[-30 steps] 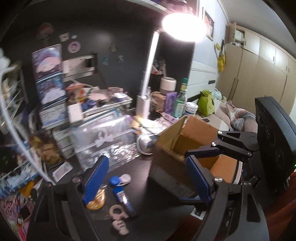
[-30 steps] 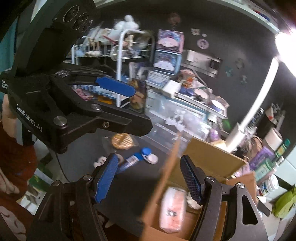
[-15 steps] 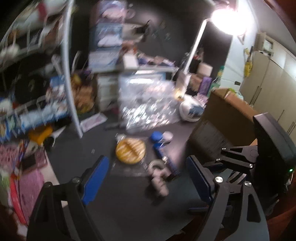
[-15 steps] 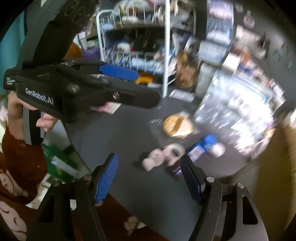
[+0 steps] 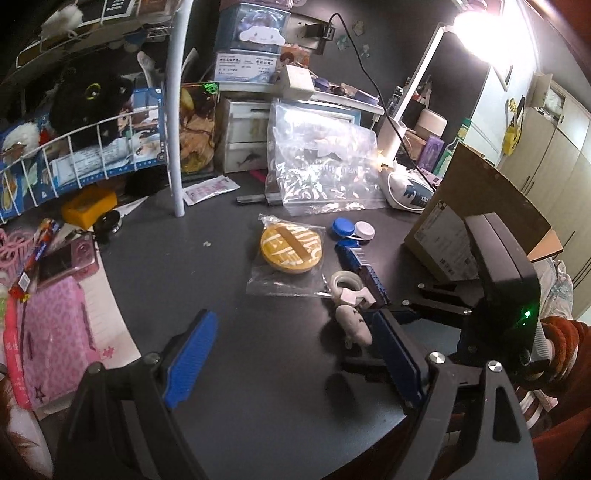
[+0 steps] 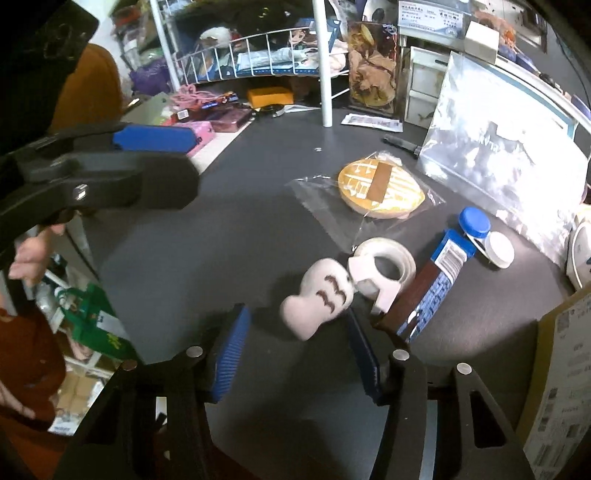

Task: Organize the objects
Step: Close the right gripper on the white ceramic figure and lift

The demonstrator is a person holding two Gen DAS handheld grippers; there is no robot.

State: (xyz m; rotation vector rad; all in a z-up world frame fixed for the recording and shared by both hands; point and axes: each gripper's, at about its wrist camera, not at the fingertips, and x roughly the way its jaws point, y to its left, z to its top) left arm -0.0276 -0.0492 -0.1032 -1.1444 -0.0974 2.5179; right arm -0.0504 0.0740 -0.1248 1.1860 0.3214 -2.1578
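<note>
on the dark desk, near its front edge: one white paw-shaped tape dispenser with its tape roll, lying on its side. one second back both cameras faced the cardboard box; both now look down at the loose items, and the box has slid to the right margin.

right gripper: jaws apart, holding nothing, low over the desk, blue pads on either side of the dispenser's paw end; contact cannot be told. seen from the left wrist, its black body stands between the dispenser and the box.

left gripper: jaws wide apart, holding nothing, above bare desk in front of the items.

adjacent items:
- blue tube, touching the dispenser on its right side.
- contact lens case, one blue cap, one white, just beyond the tube.
- round yellow disc in a clear wrapper, just behind the tape roll.
- large clear zip bag, leaning upright at the back.
- white wire rack with a black plush toy, back left.
- lit desk lamp, back right.
</note>
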